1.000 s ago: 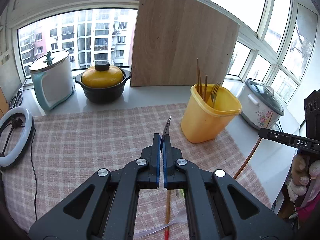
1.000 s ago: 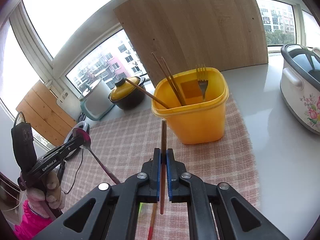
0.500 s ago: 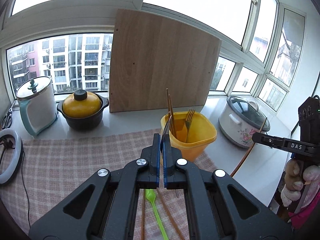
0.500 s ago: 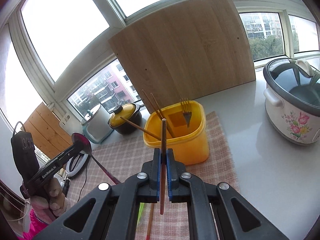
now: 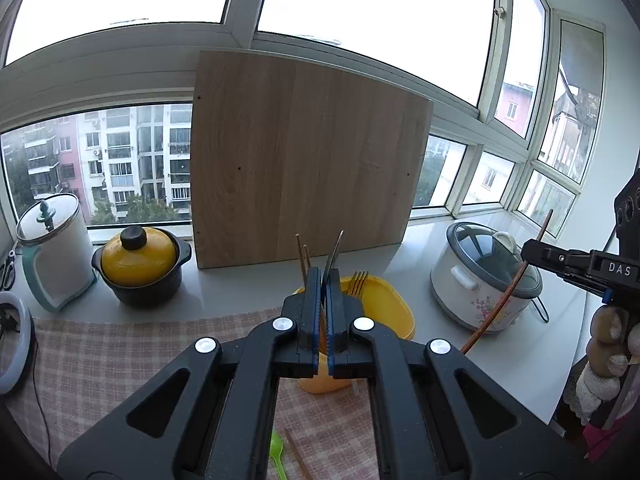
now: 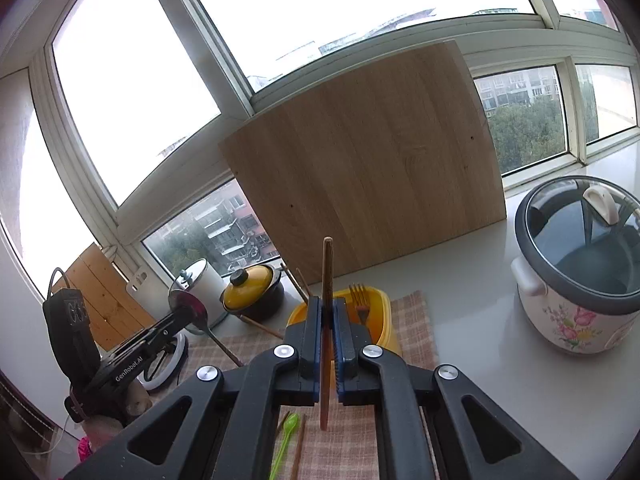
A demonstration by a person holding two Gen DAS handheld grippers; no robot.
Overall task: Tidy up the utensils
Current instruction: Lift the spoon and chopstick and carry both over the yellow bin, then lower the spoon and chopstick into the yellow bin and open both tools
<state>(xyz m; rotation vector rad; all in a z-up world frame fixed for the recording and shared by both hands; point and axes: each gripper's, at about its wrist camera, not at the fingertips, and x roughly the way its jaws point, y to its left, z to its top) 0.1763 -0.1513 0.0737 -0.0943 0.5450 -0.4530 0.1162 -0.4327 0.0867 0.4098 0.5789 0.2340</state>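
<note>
Wide windows wrap the back of both views, and a pale counter [image 5: 532, 344] below them carries a checked cloth [image 5: 120, 356] and a large wooden board [image 5: 304, 160] leaning against the glass.

Low in the centre of the left wrist view, the left gripper [image 5: 325, 280] is clamped on a metal spoon [image 5: 335, 248], seen edge-on — its thin blade-like edge rises from between the closed jaws toward the board. In the right wrist view the same spoon's bowl [image 6: 187, 307] shows at centre left, sticking out past that gripper.

The right gripper [image 6: 329, 312] is closed on a brown chopstick [image 6: 327, 272], which runs straight through the jaws: one end stands up above them, the other hangs below toward the cloth. From the left wrist view that chopstick slants across the right side of the frame.

A yellow container [image 5: 390, 312] sits just behind both sets of jaws, holding a fork [image 6: 358, 294] and more chopsticks [image 5: 303, 258]. A green spoon [image 6: 286, 440] and another chopstick [image 6: 298, 452] lie on the cloth at the bottom of the frame.

A flowered rice cooker [image 6: 580, 272] stands at the right, a yellow-lidded pot [image 5: 140, 268] and a white kettle [image 5: 56, 248] at the left.
</note>
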